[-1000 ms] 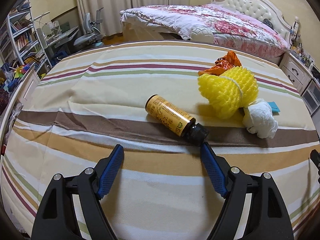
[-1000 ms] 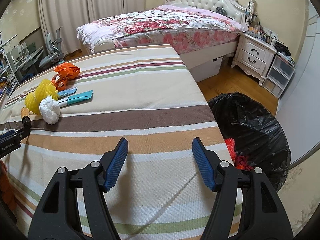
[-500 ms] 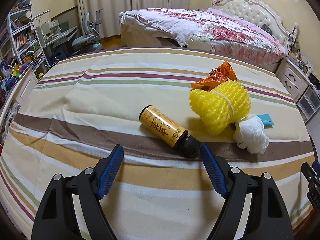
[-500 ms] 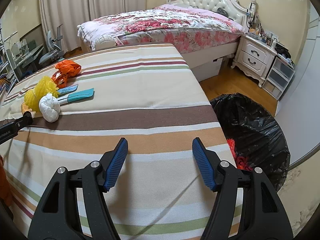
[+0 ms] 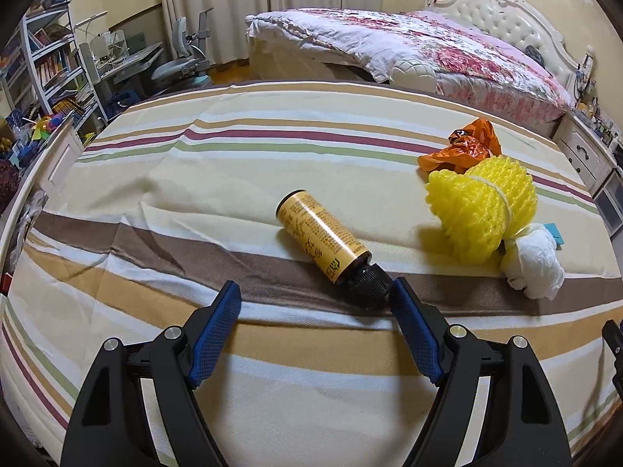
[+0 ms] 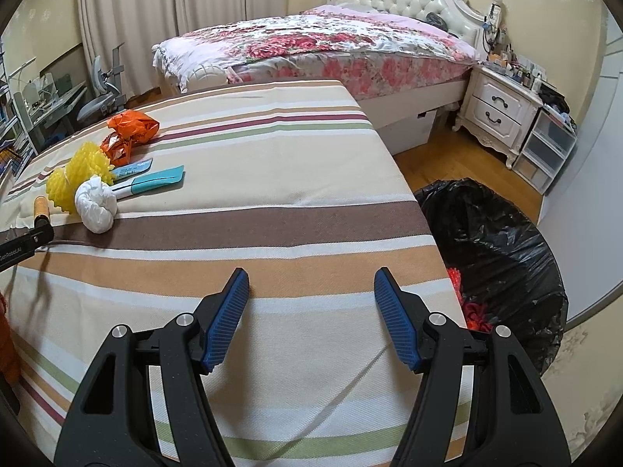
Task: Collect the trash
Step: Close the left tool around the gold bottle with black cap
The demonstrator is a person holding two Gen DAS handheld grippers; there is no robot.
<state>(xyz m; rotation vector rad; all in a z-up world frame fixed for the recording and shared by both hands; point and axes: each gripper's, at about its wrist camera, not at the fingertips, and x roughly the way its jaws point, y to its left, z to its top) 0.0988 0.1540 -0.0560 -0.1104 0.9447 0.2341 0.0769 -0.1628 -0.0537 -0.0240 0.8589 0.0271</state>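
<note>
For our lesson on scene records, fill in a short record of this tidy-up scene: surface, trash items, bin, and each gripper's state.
surface: striped cloth
trash items: bottle lying on its side, yellow net, white wad, orange bag, blue packets
bin: black bag on the floor beside the surface, red trash inside
left gripper: open, bottle cap by one finger
right gripper: open, empty

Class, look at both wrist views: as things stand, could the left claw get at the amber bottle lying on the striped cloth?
Probably yes. The left claw is open, nothing lies between it and the amber bottle, whose black cap sits beside one fingertip.
</note>
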